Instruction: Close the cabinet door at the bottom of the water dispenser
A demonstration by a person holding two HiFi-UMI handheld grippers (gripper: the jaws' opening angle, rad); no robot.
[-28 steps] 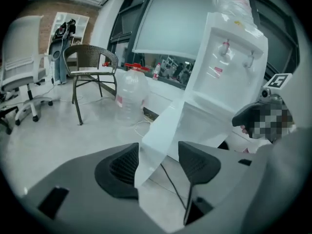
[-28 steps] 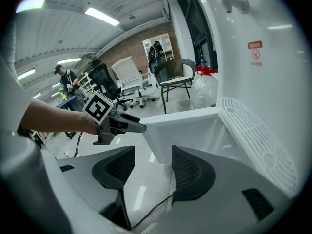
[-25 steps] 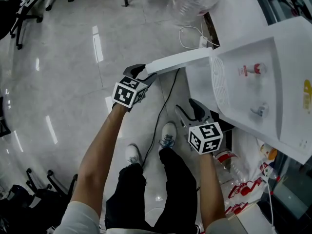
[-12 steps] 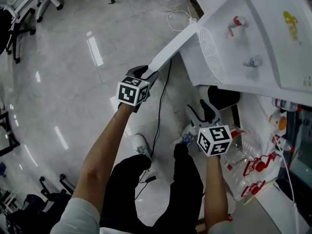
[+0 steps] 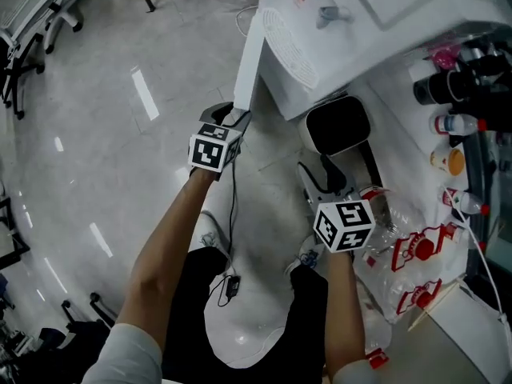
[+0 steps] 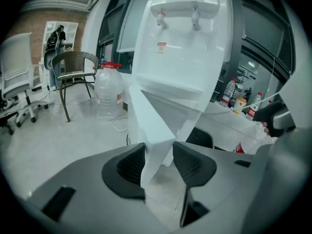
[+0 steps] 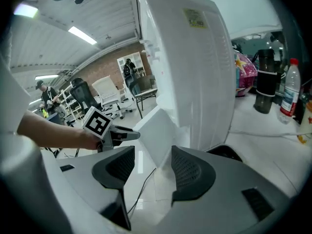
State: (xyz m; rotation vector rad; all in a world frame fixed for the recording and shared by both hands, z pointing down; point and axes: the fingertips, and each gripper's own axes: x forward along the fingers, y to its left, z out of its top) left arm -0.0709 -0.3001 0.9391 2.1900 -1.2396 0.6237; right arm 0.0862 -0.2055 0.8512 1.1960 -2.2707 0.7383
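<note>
The white water dispenser [image 5: 352, 22] stands at the top of the head view, taps facing me in the left gripper view [image 6: 183, 48]. Its bottom cabinet door [image 5: 246, 62] swings out as a narrow white panel toward my left gripper [image 5: 234, 117]. That gripper is shut on the door's free edge; the door [image 6: 151, 130] sits between the pads of the left gripper [image 6: 160, 162]. My right gripper [image 5: 320, 170] hovers open over the floor beside the dispenser's base, nothing between its jaws [image 7: 151, 167]. Past them I see the door [image 7: 158, 133] and the left gripper [image 7: 114, 135].
A black bin-like object [image 5: 336, 126] sits at the dispenser's foot. Bottles [image 5: 448, 122] and red-printed plastic bags [image 5: 408, 262] crowd the right. A black cable [image 5: 232, 214] runs over the floor by my legs. A water jug [image 6: 108, 89] and chair [image 6: 73, 67] stand to the left.
My left gripper has swung the door round from lying crosswise to pointing nearly straight at the dispenser. The right gripper has shifted with me, still open. The dispenser has slid up the view.
</note>
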